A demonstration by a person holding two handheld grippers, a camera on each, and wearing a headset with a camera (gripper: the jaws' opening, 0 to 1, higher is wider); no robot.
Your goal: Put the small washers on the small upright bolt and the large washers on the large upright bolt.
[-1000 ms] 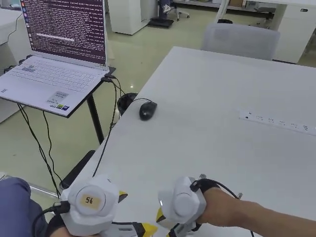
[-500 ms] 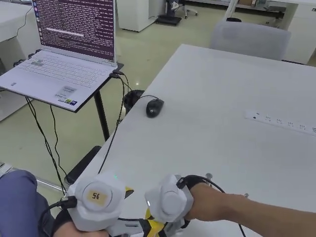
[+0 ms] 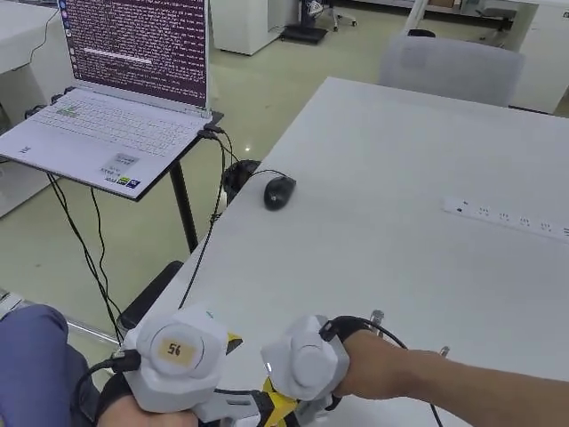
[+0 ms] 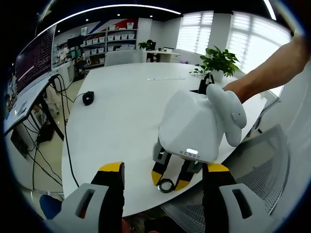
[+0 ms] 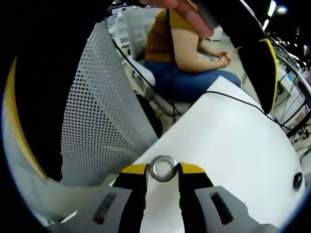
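Up close, the right gripper view shows the right gripper (image 5: 163,171) with its yellow-tipped jaws drawn nearly together on a metal washer (image 5: 163,159). The washer is pinched by its rim at the very edge of the white table (image 5: 233,141). Whether it rests on the table or is lifted off it cannot be told. Behind it are a grey mesh chair (image 5: 97,111) and a seated person (image 5: 194,82).

The left gripper view shows the washer from the opposite side, low beneath the right gripper's white body. It also shows the left gripper (image 4: 164,169), its jaws spread wide with nothing between them.

The head view adds the far tabletop: a black mouse (image 3: 279,191) near the left edge and a white power strip (image 3: 507,220) to the right. An open laptop (image 3: 116,133) sits on a stand beside the table.
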